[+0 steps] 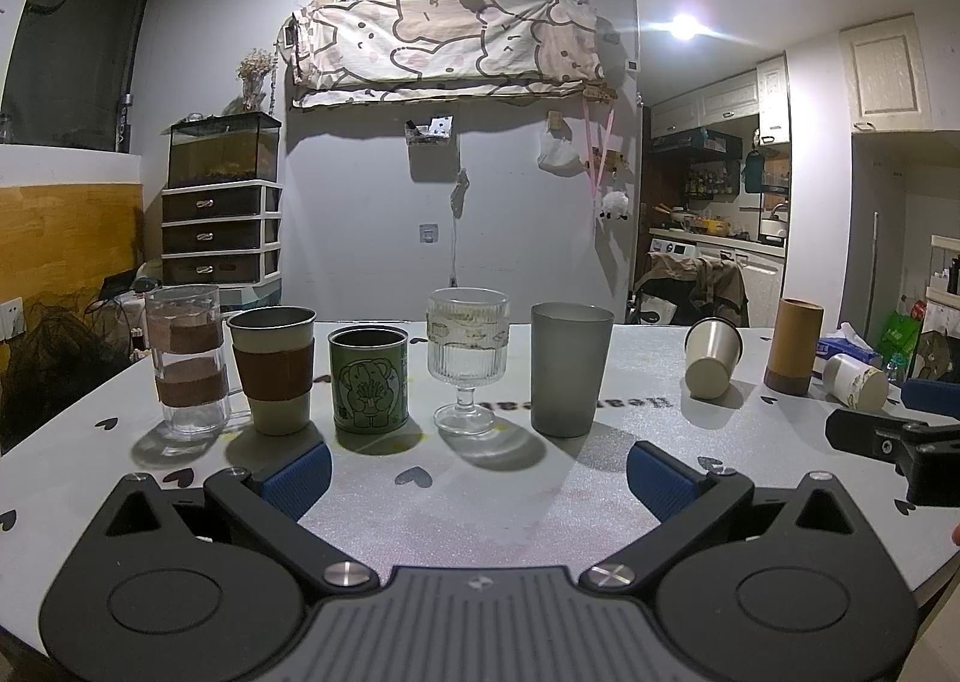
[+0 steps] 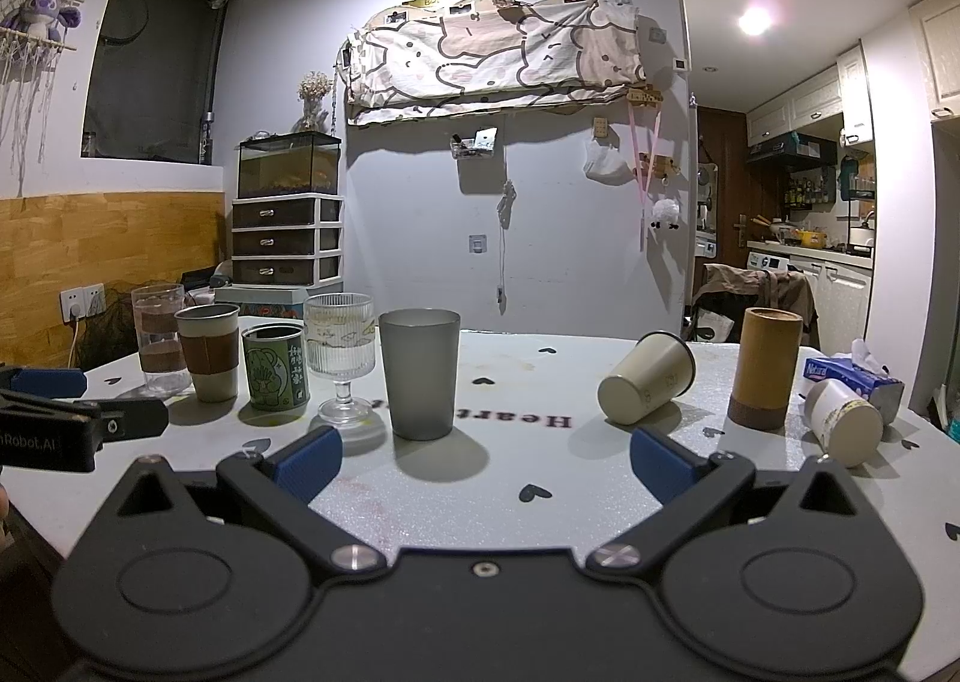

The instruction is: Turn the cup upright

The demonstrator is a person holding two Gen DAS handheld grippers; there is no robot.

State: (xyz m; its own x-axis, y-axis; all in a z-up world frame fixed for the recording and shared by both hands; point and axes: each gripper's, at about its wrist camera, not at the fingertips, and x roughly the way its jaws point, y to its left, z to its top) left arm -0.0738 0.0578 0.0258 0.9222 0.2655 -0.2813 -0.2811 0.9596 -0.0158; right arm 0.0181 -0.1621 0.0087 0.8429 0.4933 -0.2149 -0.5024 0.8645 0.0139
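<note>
- Left gripper (image 1: 479,472) and right gripper (image 2: 486,463): jaws spread, nothing held
- Tipped cream cup (image 2: 647,386) lies ahead-right of right gripper; grey tumbler (image 2: 420,374) upright ahead-left; bamboo cup (image 2: 765,368) beyond
- White heart-print table (image 2: 510,478)

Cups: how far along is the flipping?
Done: five cups stand upright in a row, from the clear glass to the grey tumbler.
In hand: nothing; left gripper and right gripper are open.
Left: cream cup and white cup lie tipped. The bamboo tube stands.
</note>
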